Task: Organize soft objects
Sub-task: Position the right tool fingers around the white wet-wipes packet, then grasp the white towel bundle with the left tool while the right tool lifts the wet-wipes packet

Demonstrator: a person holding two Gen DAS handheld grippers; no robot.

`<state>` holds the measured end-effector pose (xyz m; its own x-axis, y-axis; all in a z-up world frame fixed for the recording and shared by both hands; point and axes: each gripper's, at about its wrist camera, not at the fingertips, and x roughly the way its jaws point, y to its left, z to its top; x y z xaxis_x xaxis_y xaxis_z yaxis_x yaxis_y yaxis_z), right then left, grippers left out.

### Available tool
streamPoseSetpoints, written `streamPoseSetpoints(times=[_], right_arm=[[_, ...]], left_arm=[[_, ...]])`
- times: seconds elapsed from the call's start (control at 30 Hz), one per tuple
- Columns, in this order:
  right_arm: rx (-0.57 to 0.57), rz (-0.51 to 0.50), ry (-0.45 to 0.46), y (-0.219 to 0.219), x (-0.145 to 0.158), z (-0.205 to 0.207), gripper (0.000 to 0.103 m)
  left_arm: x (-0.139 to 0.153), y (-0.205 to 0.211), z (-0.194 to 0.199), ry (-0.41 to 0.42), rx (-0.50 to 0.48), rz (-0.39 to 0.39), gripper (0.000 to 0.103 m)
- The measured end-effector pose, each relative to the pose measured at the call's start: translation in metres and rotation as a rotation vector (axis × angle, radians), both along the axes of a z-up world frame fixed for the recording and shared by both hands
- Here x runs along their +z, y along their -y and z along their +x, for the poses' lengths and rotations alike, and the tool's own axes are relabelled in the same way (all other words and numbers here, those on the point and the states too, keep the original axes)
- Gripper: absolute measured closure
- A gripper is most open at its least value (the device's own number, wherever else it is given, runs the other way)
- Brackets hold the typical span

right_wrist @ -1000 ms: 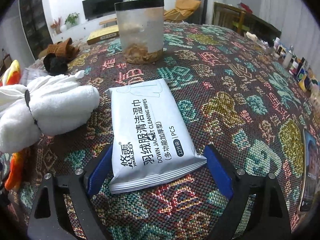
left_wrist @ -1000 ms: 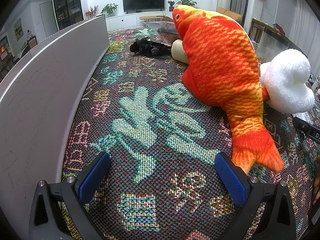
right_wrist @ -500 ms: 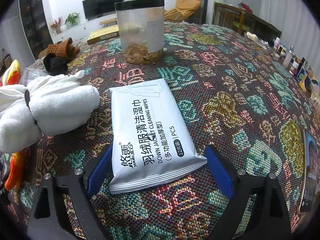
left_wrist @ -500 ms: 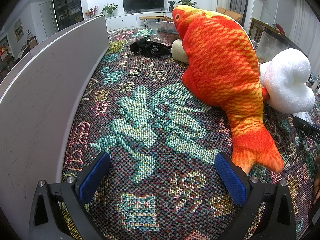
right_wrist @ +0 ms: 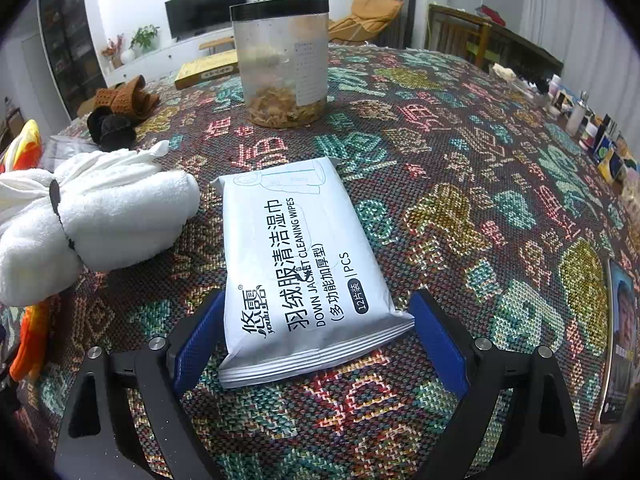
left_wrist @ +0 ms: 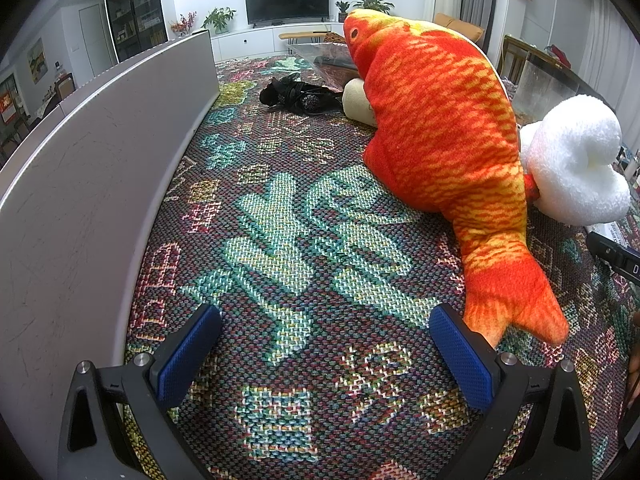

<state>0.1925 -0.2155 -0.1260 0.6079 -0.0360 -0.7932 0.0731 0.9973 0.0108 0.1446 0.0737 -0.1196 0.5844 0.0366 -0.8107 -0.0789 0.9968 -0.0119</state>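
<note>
- Nothing has moved: right gripper straddles the wipes, jaws open; left gripper open over cloth.
- Close squarely across the pack's near end, gently.

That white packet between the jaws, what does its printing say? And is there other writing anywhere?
On the wipes packet:
"DOWN JACKET CLEANING WIPES"
"羽绒服清洁湿巾"
"(多功能加厚型)"
"12片装"
"PCS"
A brand logo, two Chinese characters with tiny Latin letters under them: not clear enough to read.
Label on the clear jar: too blurred.
Yellow box behind it: too small.
Woven characters on the tablecloth: stylised, not reliably readable.
</note>
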Motion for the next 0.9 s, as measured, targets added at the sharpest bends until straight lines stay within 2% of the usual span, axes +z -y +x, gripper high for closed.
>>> streamPoseSetpoints(times=[0.13,0.23,0.3,0.4,0.5,0.6,0.7,0.77,0.8,0.9], right_arm=[[0.001,0.0,0.0,0.0,0.0,0.0,0.01],[0.001,0.0,0.0,0.0,0.0,0.0,0.01],[0.001,0.0,0.0,0.0,0.0,0.0,0.01],[0.002,0.001,0.001,0.0,0.0,0.0,0.01],[0.002,0.005,0.002,0.001,0.0,0.0,0.01],[0.003,0.018,0.006,0.002,0.0,0.0,0.01],[0.005,0.024,0.008,0.002,0.0,0.0,0.01],[0.005,0.023,0.008,0.003,0.0,0.0,0.01],[0.005,0.027,0.009,0.003,0.0,-0.001,0.01],[0.007,0.045,0.015,0.006,0.0,0.0,0.01]], left_arm=[[0.0,0.001,0.0,-0.007,-0.003,0.002,0.0],[0.006,0.003,-0.003,-0.07,-0.026,0.01,0.0],[0.016,0.005,-0.008,-0.072,-0.046,0.007,0.0],[0.045,0.016,-0.02,-0.018,-0.136,-0.003,0.0],[0.078,0.043,-0.019,0.023,-0.304,0.018,0.0],[0.105,0.082,-0.014,0.065,-0.488,0.109,0.0],[0.108,0.122,0.002,0.074,-0.646,0.241,0.0],[0.1,0.141,0.018,0.061,-0.686,0.322,0.0],[0.096,0.146,0.025,0.05,-0.697,0.339,0.0],[0.08,0.153,0.054,-0.026,-0.705,0.339,0.0]])
